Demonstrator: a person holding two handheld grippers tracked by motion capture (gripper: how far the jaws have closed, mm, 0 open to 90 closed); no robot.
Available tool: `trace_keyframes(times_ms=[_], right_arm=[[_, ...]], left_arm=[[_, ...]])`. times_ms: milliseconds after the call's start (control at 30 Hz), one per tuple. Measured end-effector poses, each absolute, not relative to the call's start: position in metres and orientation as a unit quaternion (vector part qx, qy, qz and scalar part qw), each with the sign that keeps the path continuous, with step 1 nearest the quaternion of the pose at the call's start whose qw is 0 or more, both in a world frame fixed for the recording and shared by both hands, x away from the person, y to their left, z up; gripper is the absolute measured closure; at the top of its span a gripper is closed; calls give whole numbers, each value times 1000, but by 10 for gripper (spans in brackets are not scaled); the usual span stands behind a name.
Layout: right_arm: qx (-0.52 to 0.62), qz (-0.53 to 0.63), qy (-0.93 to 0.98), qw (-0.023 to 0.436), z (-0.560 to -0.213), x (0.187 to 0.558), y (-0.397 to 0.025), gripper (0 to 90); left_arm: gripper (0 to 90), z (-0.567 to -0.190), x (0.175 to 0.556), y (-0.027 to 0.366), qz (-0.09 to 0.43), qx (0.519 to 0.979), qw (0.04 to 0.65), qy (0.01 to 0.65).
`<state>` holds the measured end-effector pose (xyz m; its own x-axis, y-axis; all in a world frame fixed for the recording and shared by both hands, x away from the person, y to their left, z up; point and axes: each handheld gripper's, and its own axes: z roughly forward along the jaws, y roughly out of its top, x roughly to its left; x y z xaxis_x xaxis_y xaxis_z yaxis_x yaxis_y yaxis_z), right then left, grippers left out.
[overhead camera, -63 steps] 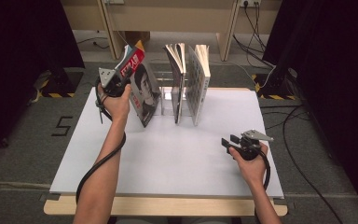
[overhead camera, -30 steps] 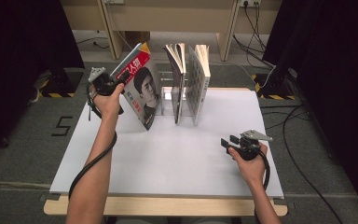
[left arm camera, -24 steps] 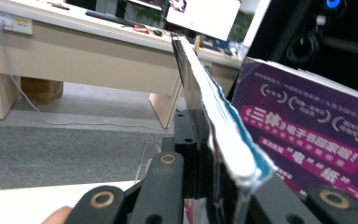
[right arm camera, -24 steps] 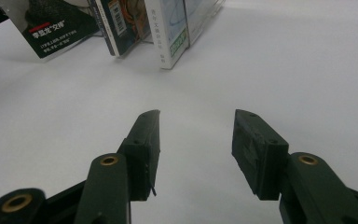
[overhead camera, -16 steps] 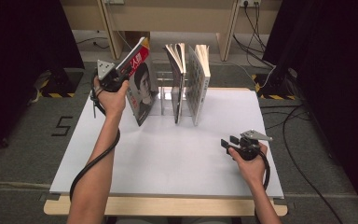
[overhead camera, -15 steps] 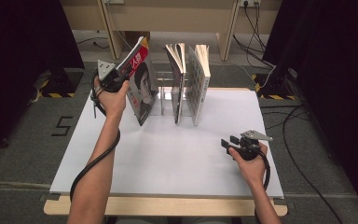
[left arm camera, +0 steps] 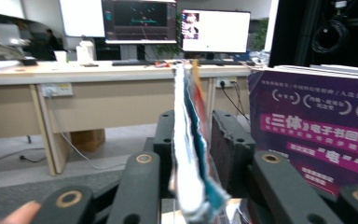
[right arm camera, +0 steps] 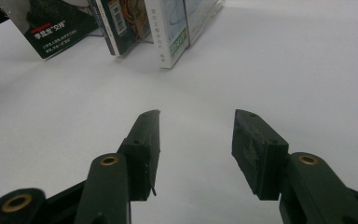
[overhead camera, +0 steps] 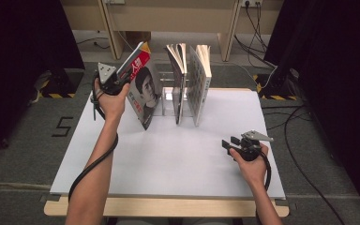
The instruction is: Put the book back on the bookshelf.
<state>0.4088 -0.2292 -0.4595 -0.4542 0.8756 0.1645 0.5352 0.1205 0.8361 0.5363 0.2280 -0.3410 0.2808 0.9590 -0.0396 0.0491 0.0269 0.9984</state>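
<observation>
In the upper left of the high view, the left gripper [overhead camera: 122,80] was clamped on the upper edge of a magazine [overhead camera: 143,91] with a red band and a portrait on its cover. The magazine was tilted, its top leaning toward the left of the frame and its lower corner resting on the white table [overhead camera: 168,159] just left of a clear rack [overhead camera: 168,98]. The gripper sat at the magazine's top left, so the cover ran down and to the right from it. In the left gripper view the magazine [left arm camera: 191,149] appeared edge-on in the centre of the frame, pinched between the two black jaws, its pages rising straight up out of them. To the right of that frame stood a purple book [left arm camera: 317,135], close beside the gripper. In the high view two more books stood upright in the rack at upper centre: a dark book [overhead camera: 178,79] and, just to its right, a pale book [overhead camera: 200,82], both apart from the tilted magazine. The right gripper [overhead camera: 231,143] lay at the lower right of the high view, held low over bare tabletop, well apart from the books. In the right gripper view its jaws stood wide apart with nothing between them [right arm camera: 196,140], and the bottoms of the books showed along the top edge of that frame.
</observation>
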Motion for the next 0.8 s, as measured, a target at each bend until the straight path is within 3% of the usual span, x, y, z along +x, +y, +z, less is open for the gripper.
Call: trace_keyframes(times_ms=[267,800], right_arm=[[486,451,724,190,-460,409,-229,523],[489,452,722,189,-459,408,-229,522]], left_arm=[[542,-347,537,234,367,548,587,471],[483,-363,528,244,335,539,597,491]])
